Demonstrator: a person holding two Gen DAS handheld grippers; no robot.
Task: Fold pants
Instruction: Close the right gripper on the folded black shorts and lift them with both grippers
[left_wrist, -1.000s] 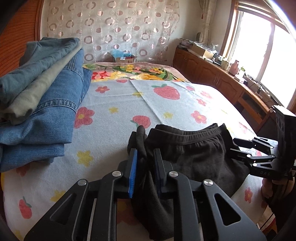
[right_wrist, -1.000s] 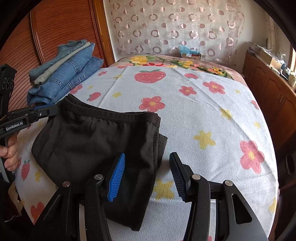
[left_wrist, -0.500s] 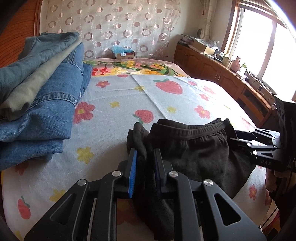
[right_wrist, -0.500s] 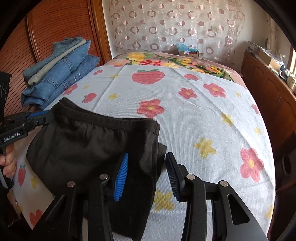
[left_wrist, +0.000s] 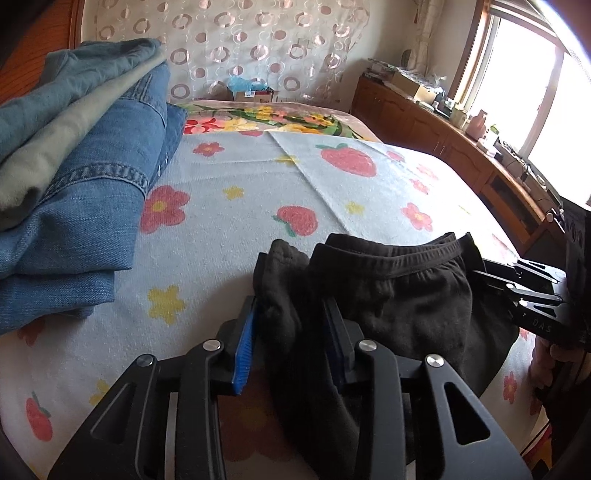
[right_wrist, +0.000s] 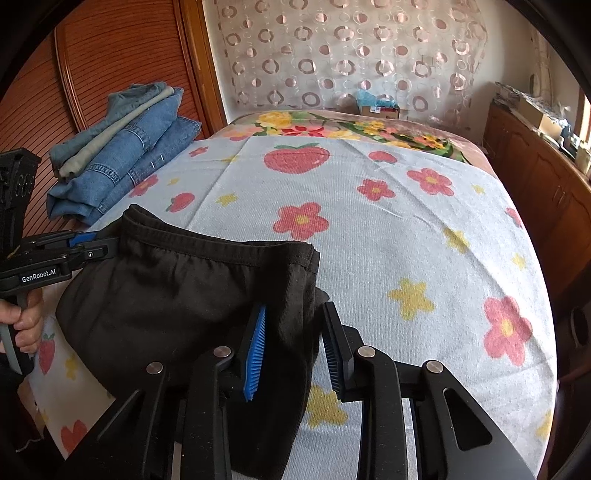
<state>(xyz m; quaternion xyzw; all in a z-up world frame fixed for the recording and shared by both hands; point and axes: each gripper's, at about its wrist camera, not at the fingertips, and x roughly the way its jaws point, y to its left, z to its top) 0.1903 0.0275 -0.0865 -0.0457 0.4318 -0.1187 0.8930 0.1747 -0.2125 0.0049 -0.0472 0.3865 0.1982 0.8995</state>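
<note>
From the left wrist view, the soft black folded pants (left_wrist: 391, 295) lie on the bed with the pale blue blanket printed with red flowers, strawberries and yellow stars (left_wrist: 229, 236). They sit at the near edge of the bed. The left gripper (left_wrist: 291, 347) has a bunched end of the black pants between its blue-padded fingers (left_wrist: 245, 350). The fingers are opening now. The cloth touches the right pad, and a small gap shows by the left pad. A pile of folded blue jeans with a grey-green cloth inside (left_wrist: 85, 177) sits on the bed to the left of the black pants, well apart. The right gripper (left_wrist: 495, 280) is at the right edge of the black pants, held by a hand (left_wrist: 554, 354).

From the right wrist view, the black pants (right_wrist: 184, 314) lie on the near left part of the bed (right_wrist: 369, 229). The right gripper (right_wrist: 291, 354) has the right edge of the pants between its fingers (right_wrist: 255, 354). The fingers are closing now, but they stand a little apart and do not squeeze the cloth. The left gripper (right_wrist: 99, 243) is at the far left corner of the pants, held by a hand (right_wrist: 26, 325). The jeans pile (right_wrist: 122, 155) is behind the pants, near the brown wooden slatted doors (right_wrist: 110, 55).
</note>
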